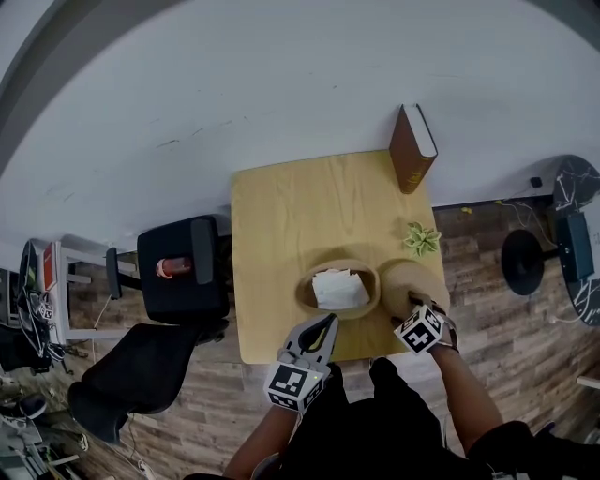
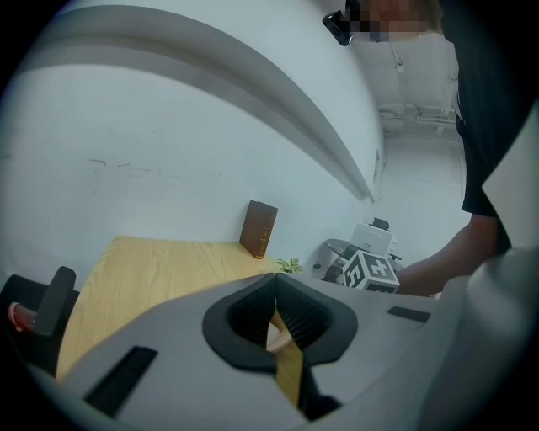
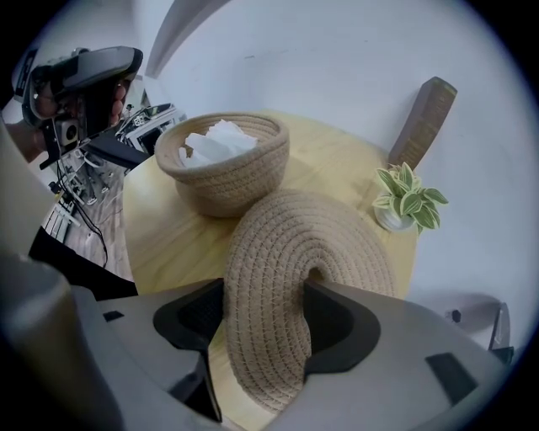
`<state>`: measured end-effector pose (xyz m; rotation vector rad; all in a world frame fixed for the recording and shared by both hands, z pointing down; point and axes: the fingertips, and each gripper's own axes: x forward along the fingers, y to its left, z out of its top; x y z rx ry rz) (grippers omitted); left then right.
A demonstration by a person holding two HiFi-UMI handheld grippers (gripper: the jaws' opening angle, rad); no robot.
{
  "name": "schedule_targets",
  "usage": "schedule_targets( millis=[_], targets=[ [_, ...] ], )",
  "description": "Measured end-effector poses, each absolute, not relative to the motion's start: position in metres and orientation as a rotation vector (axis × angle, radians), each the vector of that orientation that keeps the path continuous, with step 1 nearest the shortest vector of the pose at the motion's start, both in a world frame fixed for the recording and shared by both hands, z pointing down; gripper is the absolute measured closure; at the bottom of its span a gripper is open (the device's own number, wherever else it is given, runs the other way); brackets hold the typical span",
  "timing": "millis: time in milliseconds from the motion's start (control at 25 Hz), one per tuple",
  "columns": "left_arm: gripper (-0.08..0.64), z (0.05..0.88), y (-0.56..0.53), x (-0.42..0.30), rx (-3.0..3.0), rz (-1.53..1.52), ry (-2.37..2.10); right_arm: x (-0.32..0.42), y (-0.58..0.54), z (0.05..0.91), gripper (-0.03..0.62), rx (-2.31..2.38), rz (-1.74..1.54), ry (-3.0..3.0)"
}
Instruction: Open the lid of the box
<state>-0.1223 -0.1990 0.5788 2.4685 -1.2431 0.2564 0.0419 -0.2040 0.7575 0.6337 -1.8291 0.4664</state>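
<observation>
No words or numbers can be read anywhere. The brown book [image 1: 411, 150] at the back of the bench [image 1: 281, 216] has tiny marks on its spine, too small to read. The cube [image 1: 293, 384] on the left gripper [image 1: 323, 330] shows only black-and-white square shapes, not letters. So does the one on the right gripper [image 1: 412, 305].

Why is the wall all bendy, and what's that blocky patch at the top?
Left gripper view: a wide lens curves the wall; the blocky patch was added afterwards to hide a face. Head view: the same bulge, with dark corners. Right gripper view: the lid, close up, looks huge.
</observation>
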Motion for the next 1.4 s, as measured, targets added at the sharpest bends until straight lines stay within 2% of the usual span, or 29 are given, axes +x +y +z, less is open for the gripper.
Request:
schedule_targets(
  millis=[160,320,560,680,1080,1240,1400],
  targets=[
    [0.541,0.579,-0.192,-0.128,2.449,0.252,-1.250,0.040,-0.204,0.761,0.276,0.645,0.464,-1.830],
    [0.541,0.590,-0.180,-0.137,2.391,0.257,-1.276,0.040,-0.211,0.752,0.236,0.716,0.463,-1.855],
    [0.541,0.578,-0.185,-0.146,2.412,0.247,-1.323,0.028,-0.228,0.699,0.247,0.833,0.480,-1.974],
    [0.541,0.565,-0.193,-0.150,2.432,0.231,-1.354,0.015,-0.243,0.656,0.279,0.925,0.494,-2.083],
    [0.541,0.513,-0.217,-0.180,2.487,0.152,-1.516,-0.011,-0.278,0.517,0.433,1.205,0.242,-2.324],
    [0.541,0.489,-0.216,-0.190,2.503,0.080,-1.538,-0.015,-0.275,0.477,0.574,1.291,0.163,-2.392],
    [0.541,0.474,-0.217,-0.192,2.521,0.039,-1.549,-0.016,-0.268,0.444,0.574,1.324,0.042,-2.475]
  ],
)
